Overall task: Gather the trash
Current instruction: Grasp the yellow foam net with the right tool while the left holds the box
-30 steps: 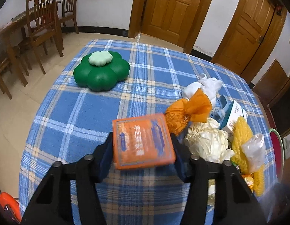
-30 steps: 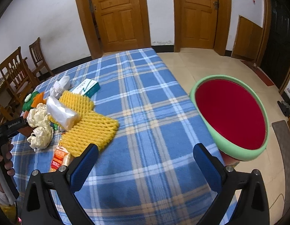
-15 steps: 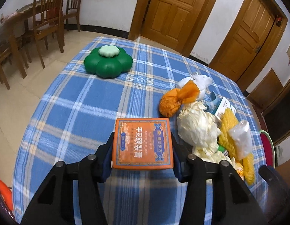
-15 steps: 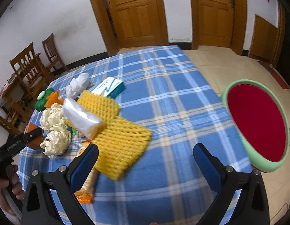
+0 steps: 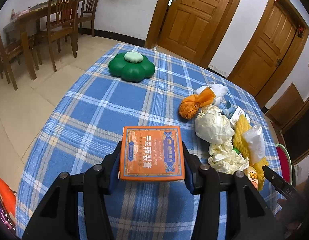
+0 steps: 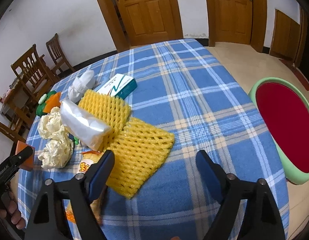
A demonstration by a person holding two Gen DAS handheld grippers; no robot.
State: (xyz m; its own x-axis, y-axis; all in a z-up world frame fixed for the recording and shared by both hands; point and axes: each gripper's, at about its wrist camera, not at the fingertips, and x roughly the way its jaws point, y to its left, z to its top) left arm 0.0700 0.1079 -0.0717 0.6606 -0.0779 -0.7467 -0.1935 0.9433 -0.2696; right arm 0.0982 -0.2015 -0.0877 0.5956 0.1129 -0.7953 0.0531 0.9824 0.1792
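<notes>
The left gripper [image 5: 152, 165] pinches the orange box [image 5: 152, 153] above the cloth, while the right gripper [image 6: 154, 167], jaws narrowing around nothing, hovers just beside the yellow foam net [image 6: 140, 152]: it should straddle the net's edge before clamping.

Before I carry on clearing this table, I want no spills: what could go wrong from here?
The left tongs pinch the orange box only near its back edge, so it might tip or slip out in transit. The right tongs, whose jaws have just been closing with nothing gripped, hang over the yellow foam net; its mesh overlaps a second net, and a grab could drag both. The bin stands beyond the table edge, so a short toss may miss.
</notes>
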